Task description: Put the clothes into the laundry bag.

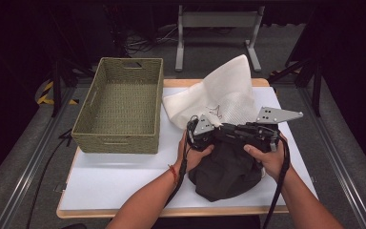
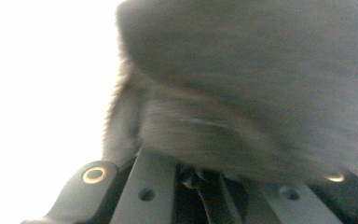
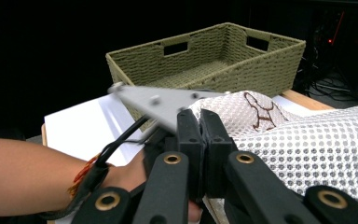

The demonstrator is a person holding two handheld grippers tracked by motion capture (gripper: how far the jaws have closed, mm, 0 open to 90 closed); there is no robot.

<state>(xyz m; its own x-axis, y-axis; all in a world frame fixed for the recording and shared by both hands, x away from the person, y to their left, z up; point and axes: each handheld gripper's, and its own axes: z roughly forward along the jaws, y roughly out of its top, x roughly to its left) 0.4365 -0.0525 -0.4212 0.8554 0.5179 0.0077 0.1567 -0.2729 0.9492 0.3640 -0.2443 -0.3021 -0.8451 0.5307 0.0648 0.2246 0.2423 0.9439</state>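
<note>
Dark garment (image 1: pixel 226 169): black cloth, bunched in a heap on the near right part of the white table top (image 1: pixel 114 179), below both grippers; its near edge comes close to the table's front edge.
Dark garment, left gripper view (image 2: pixel 261 84): blurred dark fabric right against the jaws, hanging over them; white table surface at the left.
Left gripper (image 1: pixel 201 130): at the upper left edge of the heap, jaws drawn together; cloth sits at the jaw roots, so it appears clamped on the dark garment, though blur hides the tips.
Right gripper (image 1: pixel 262 131): at the top of the heap, level with the left gripper, the two nearly meeting.
Right gripper, own view (image 3: pixel 200 135): jaws pressed flat together; what they pinch cannot be told, tips hidden behind the jaws themselves.
Hands: left hand (image 1: pixel 195 152) and right hand (image 1: pixel 269 160) each wrap a gripper body, forearms in from the near edge.
White mesh garment (image 1: pixel 221 95): spread beyond the dark heap, toward the far right of the table; brown stitched motif near its near edge (image 3: pixel 258 109).
Woven basket (image 1: pixel 119 102): olive, rectangular, on the left half of the table, just beside the white mesh garment.
</note>
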